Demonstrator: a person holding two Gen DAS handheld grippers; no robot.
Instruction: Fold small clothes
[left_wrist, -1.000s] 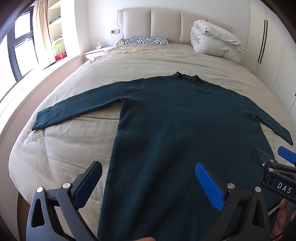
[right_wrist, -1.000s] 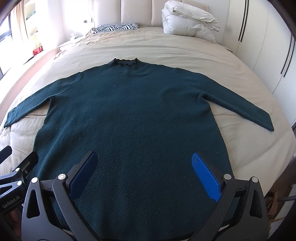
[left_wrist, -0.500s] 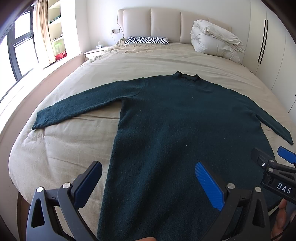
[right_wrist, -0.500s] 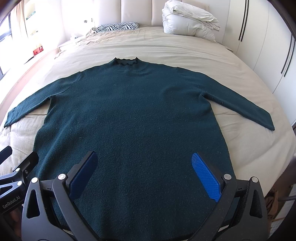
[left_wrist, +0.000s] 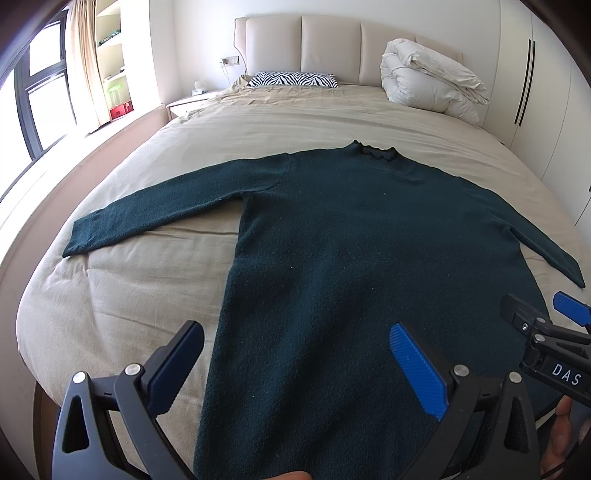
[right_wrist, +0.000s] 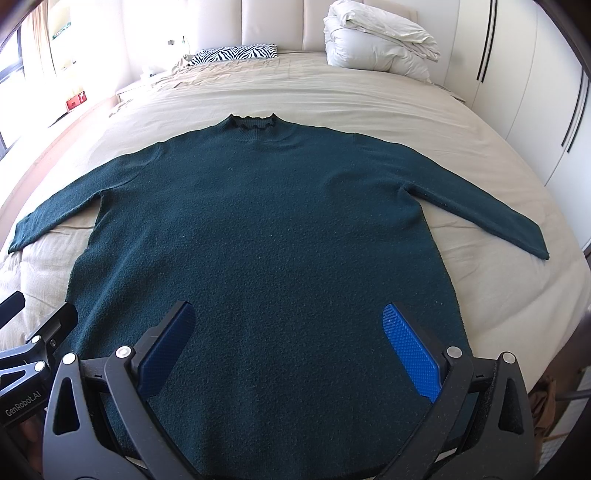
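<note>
Sweater (right_wrist: 266, 236) flat on bed (right_wrist: 369, 103), duvet (right_wrist: 376, 40) beyond collar.

left hand-held gripper (left_wrist: 295, 354): jaws spread wide, empty | right hand-held gripper (right_wrist: 291, 332): jaws spread wide, empty, alongside

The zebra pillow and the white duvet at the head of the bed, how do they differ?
The zebra pillow is striped black and white; the duvet is plain white. The zebra pillow lies low and flat; the duvet is bundled in a tall heap. Both sit on the bed by the headboard.
</note>
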